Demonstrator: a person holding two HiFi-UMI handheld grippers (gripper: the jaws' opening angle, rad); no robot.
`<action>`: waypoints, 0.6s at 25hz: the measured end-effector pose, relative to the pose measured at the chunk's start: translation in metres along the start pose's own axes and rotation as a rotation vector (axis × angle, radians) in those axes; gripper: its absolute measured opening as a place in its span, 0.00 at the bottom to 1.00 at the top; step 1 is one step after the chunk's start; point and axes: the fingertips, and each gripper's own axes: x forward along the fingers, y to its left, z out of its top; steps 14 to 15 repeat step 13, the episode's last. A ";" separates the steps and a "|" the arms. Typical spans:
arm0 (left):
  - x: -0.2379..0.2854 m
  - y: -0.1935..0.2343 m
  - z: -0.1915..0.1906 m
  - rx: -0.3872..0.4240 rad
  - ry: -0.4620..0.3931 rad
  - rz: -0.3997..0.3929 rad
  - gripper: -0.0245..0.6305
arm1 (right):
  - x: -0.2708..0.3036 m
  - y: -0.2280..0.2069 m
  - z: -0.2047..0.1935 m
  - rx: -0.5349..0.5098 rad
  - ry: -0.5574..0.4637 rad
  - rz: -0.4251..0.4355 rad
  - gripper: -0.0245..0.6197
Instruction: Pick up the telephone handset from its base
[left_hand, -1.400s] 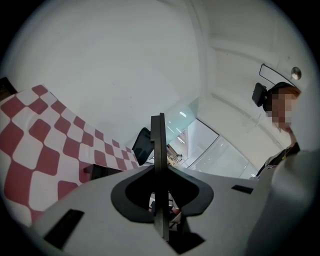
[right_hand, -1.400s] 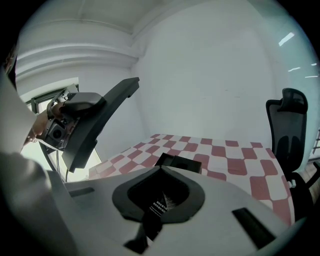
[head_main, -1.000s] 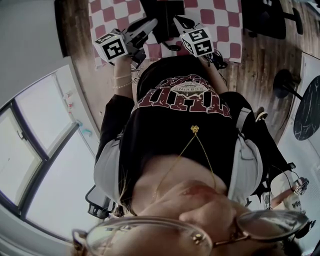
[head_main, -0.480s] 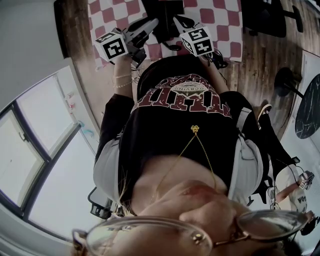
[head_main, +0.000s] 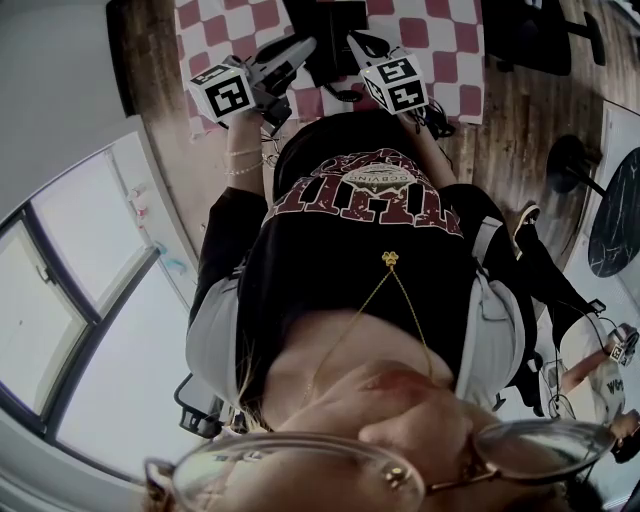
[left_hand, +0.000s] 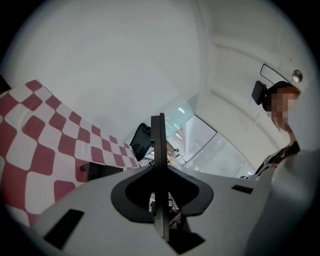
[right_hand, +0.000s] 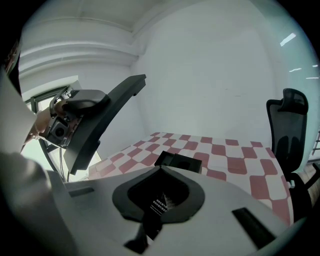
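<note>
Seeing both grippers held up in front of the person's chest, at the near edge of the checkered cloth (right_hand: 235, 152).

Left gripper (left_hand: 158, 120): its jaws are sitting pressed together into one thin blade, with nothing between them.

Right gripper (head_main: 357, 42): its own view is showing only the housing. The head view is giving me just one dark tip, so I cannot tell how its jaws are standing.

The black telephone (right_hand: 179, 161) is lying on the cloth just ahead of the right gripper and ahead of the left one too, roughly between their tips, touching neither. I'm not making out the handset apart from the base.

An office chair (right_hand: 287, 125) is standing past the cloth, off to the right gripper's right.
</note>
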 end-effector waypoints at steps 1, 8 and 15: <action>0.000 0.000 0.000 -0.001 0.000 0.000 0.16 | 0.000 0.000 0.000 0.000 0.000 0.000 0.07; -0.001 0.002 -0.001 -0.002 0.003 0.000 0.16 | 0.000 0.000 0.000 -0.001 -0.002 0.000 0.07; -0.001 0.002 -0.001 -0.005 0.003 -0.003 0.16 | 0.000 0.001 0.000 -0.001 0.002 -0.001 0.07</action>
